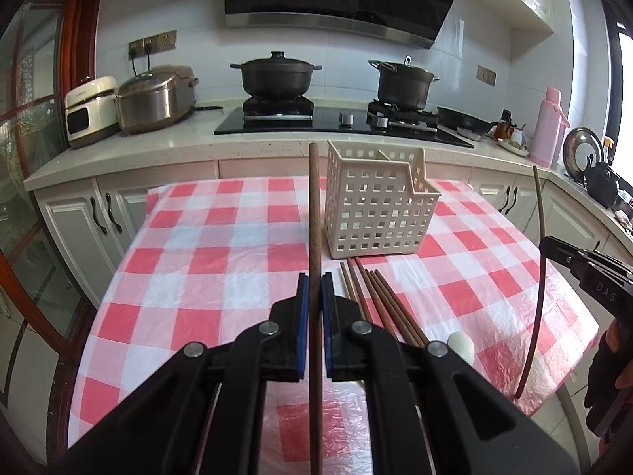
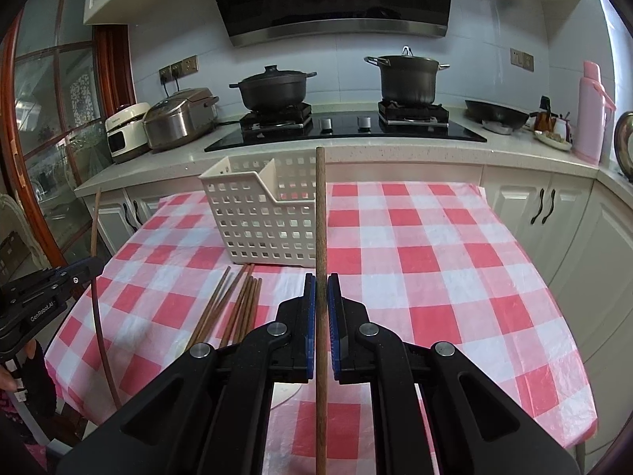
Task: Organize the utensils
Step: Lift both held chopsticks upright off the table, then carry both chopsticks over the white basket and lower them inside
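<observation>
My left gripper (image 1: 315, 281) is shut on a brown wooden chopstick (image 1: 314, 213) that stands upright, its tip near the left side of the cream perforated basket (image 1: 376, 206). My right gripper (image 2: 321, 282) is shut on another chopstick (image 2: 321, 206), upright just right of the basket (image 2: 261, 213). Each gripper shows in the other's view: the right gripper (image 1: 554, 246) at the right edge, the left gripper (image 2: 93, 267) at the left edge. Several loose chopsticks (image 1: 376, 301) lie on the checked cloth in front of the basket, also seen as loose chopsticks (image 2: 237, 304). The basket looks empty.
The red-and-white checked table (image 1: 221, 261) fronts a counter with a stove (image 1: 336, 120), two dark pots (image 1: 277, 77), rice cookers (image 1: 154, 99) and a pink flask (image 1: 548, 130). A small white egg-like object (image 1: 461, 345) lies near the chopsticks. A hand (image 2: 6, 376) holds the left gripper.
</observation>
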{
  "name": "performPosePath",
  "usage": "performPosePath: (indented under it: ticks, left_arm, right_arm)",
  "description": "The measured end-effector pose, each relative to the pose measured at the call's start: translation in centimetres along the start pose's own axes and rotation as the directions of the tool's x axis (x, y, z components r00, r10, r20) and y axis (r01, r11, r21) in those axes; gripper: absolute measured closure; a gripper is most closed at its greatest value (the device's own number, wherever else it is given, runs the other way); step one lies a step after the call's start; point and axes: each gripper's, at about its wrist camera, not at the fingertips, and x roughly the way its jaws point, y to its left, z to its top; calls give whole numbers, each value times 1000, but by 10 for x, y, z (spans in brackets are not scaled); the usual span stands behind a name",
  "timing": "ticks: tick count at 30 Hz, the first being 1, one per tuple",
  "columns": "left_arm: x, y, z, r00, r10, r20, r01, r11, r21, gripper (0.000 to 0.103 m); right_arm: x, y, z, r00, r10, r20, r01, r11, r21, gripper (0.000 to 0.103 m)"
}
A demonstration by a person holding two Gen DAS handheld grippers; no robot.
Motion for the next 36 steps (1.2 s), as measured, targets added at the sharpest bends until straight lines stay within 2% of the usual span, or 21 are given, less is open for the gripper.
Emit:
performPosePath:
  ticks: [20, 36]
  left_arm:
    - [-15, -8, 10, 990, 41, 135, -42, 999, 4, 97]
    - [-4, -24, 56, 974, 29, 223, -34, 999, 18, 97]
  right_arm:
    - [-9, 6, 9, 997, 10, 76, -10, 1000, -11, 94]
    - [9, -1, 40, 992, -2, 129, 6, 1000, -28, 94]
